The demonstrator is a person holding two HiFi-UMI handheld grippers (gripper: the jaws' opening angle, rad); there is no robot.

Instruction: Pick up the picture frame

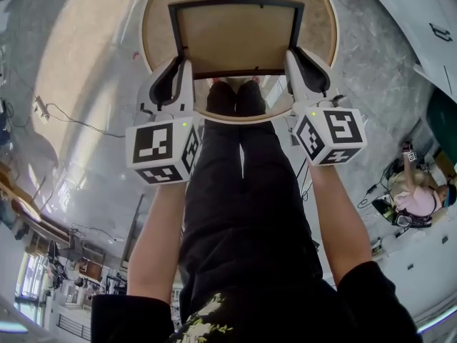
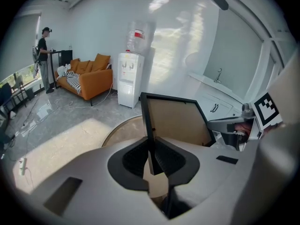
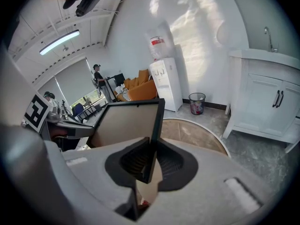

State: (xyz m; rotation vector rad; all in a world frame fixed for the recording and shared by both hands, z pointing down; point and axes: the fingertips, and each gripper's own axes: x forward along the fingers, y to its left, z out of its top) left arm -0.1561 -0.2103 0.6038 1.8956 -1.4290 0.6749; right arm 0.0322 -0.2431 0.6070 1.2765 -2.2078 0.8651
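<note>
I hold a black picture frame [image 1: 235,38] with its brown backing board facing me, up in the air above a round wooden table [image 1: 156,38]. My left gripper [image 1: 183,68] is shut on the frame's left side rail, whose black edge [image 2: 149,125] runs between the dark pads. My right gripper [image 1: 291,64] is shut on the right side rail [image 3: 157,125]. The frame is tilted, top edge away from me. The right gripper [image 2: 234,130] shows across the frame in the left gripper view. My legs stand below the frame.
The round table [image 2: 123,131] stands on a grey stone floor. An orange sofa [image 2: 89,76], a white water dispenser [image 2: 130,78] and a standing person [image 2: 44,55] are beyond it. A white cabinet [image 3: 267,102] and a bin [image 3: 197,102] stand to the right. Cables [image 1: 64,116] lie on the floor.
</note>
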